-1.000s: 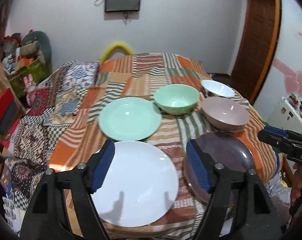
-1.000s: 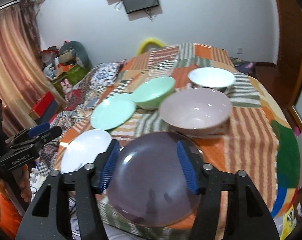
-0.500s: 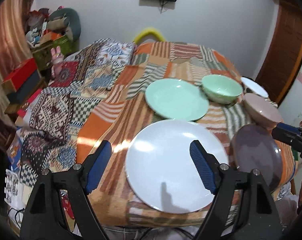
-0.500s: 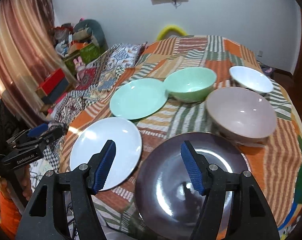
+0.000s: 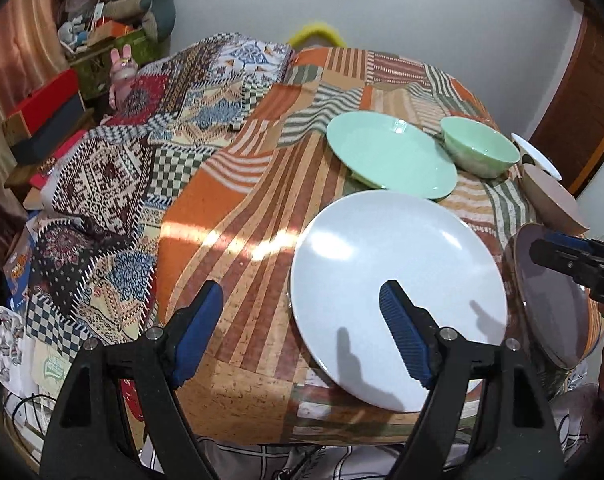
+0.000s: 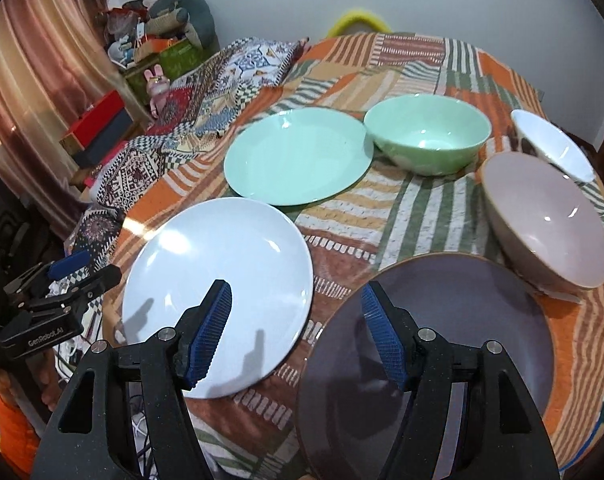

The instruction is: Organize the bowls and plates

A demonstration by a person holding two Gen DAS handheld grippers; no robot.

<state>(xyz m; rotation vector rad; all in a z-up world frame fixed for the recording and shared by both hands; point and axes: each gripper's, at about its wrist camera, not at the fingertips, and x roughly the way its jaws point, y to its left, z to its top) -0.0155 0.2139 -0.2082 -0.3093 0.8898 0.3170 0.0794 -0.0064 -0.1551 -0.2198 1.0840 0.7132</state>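
Three plates and three bowls sit on a patchwork-covered table [image 6: 422, 208]. In front are a white plate [image 5: 398, 280] [image 6: 217, 264] and a dark purple plate [image 6: 442, 320] [image 5: 550, 292]. Behind them lie a green plate [image 6: 297, 160] [image 5: 390, 156], a green bowl [image 6: 428, 136] [image 5: 480, 152], a pink bowl [image 6: 546, 216] [image 5: 554, 200] and a white bowl [image 6: 554, 148] [image 5: 536, 156]. My left gripper [image 5: 302, 296] [image 6: 61, 280] hangs open over the white plate's left rim, holding nothing. My right gripper [image 6: 295, 296] [image 5: 574, 264] is open and empty above the gap between the white and purple plates.
A bed with patterned quilts [image 5: 113, 168] lies left of the table. Boxes and soft toys [image 5: 113, 20] are piled by the curtain at the far left. A yellow chair back [image 6: 358, 20] stands behind the table. The table's front edge [image 5: 302, 432] is close below my grippers.
Both grippers have dropped lower and swung left. The left one went from straddling the white and purple plates to the white plate's left rim. The right one left the purple plate's centre.
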